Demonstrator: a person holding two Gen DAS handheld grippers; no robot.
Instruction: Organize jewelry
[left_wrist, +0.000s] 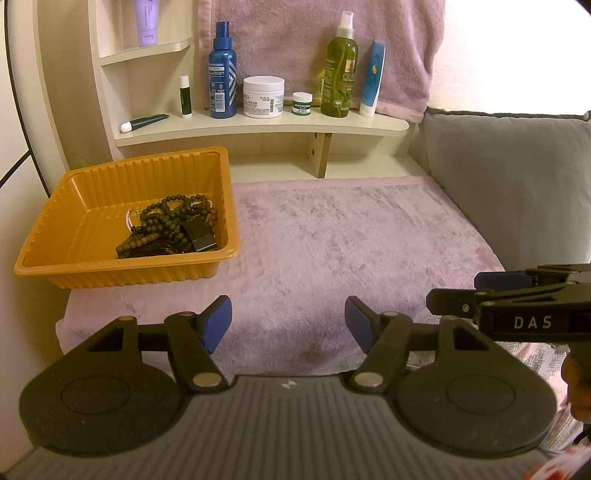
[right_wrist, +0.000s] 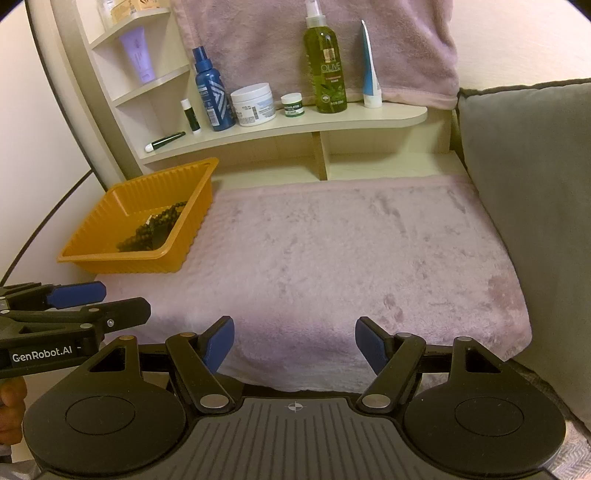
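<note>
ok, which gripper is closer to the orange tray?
Left. The left gripper hangs open just in front of the orange tray; the right gripper, also open, sits further off to the tray's right.

An orange ribbed plastic tray sits at the left edge of the pink towel. Inside, dark bead strands lie heaped toward its right side, with a black clasp-like piece and a pale chain.
</note>
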